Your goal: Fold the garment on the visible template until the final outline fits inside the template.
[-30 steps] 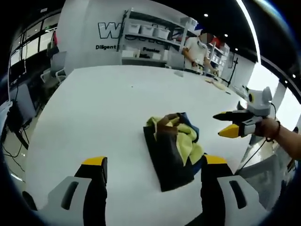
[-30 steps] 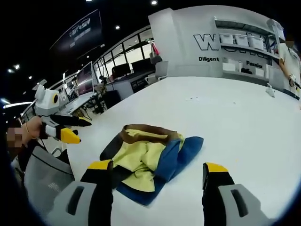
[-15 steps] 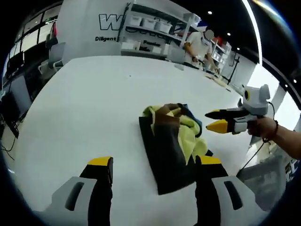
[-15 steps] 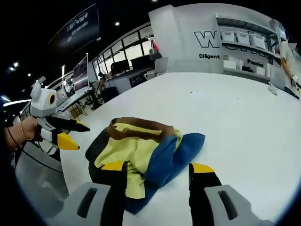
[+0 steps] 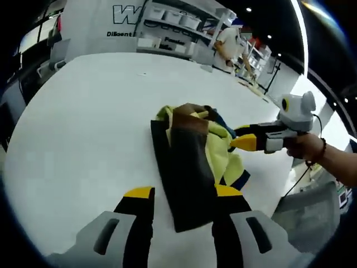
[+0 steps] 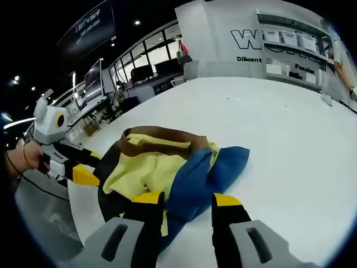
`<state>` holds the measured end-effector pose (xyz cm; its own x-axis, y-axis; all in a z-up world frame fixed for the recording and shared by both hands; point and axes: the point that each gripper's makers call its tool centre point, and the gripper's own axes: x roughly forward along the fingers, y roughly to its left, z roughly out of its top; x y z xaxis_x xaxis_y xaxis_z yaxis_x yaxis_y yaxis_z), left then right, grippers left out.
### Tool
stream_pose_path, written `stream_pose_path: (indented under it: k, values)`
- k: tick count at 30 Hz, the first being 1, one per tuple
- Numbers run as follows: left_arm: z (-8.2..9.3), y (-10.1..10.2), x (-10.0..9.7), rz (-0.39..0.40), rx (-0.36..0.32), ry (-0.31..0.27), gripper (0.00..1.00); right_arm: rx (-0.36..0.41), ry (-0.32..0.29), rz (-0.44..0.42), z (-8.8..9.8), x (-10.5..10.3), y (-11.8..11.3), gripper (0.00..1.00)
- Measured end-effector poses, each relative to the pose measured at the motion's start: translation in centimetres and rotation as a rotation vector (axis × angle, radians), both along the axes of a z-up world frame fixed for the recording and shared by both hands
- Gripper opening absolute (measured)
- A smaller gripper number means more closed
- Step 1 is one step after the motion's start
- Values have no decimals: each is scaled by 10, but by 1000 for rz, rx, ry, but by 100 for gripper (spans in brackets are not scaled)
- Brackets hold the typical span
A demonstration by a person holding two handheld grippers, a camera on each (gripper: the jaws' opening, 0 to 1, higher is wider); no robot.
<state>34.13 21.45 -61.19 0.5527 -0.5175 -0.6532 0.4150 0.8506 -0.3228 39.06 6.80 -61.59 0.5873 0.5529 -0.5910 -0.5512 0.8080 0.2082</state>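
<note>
A crumpled cloth garment in yellow, blue, brown and black point(image 5: 195, 151) lies bunched on the wide white bench point(image 5: 83, 111), close to the bench's near edge and toward one corner. A flat black panel of it stretches along the bench top toward the left hand-held gripper point(image 5: 181, 194), with a brown band across its upper end; a blue fold point(image 6: 215, 170) spreads out on the side facing the right hand-held gripper point(image 6: 187, 198).

Left hand-held gripper: yellow-tipped jaws parted, straddling the near end of the black panel, one jaw on each side. Whether they touch the cloth cannot be told. Nothing is clamped.

Right hand-held gripper: jaws parted, tips set over the blue and yellow folds at the garment's near edge; no grip seen. In the left gripper view it comes in from the right, held in a person's hand point(image 5: 304, 146), its tip at the yellow cloth.

Open room: the bench top beyond the garment is bare white all the way to its far edge. Past that edge stand shelving with white bins point(image 5: 178, 22) and a person point(image 5: 228, 47).

Writing: large outlined letter "W" point(image 6: 245, 39) on the back wall, cut off by the shelving; below it "Diligent" point(image 6: 250, 58). The rest is hidden.
</note>
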Motion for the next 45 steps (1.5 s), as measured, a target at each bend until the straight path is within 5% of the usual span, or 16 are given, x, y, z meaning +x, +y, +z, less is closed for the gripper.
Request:
stream_pose_path:
  k: [12, 17, 26, 32, 45]
  values:
    - [-5, -4, -2, -25, -2, 4, 10, -12, -1, 3, 2, -2, 3, 14]
    - [0, -3, -3, -26, -4, -4, 0, -45, -39, 18, 8, -5, -1, 0]
    - [14, 8, 0, -15, 17, -50, 0, -60, -85, 22, 22, -11, -6, 0]
    - [37, 18, 10, -19, 62, -122, 0, -78, -154, 2, 48, -7, -16, 0]
    - [76, 28, 58, 14, 90, -197, 0, -87, -255, -7, 86, 28, -16, 0]
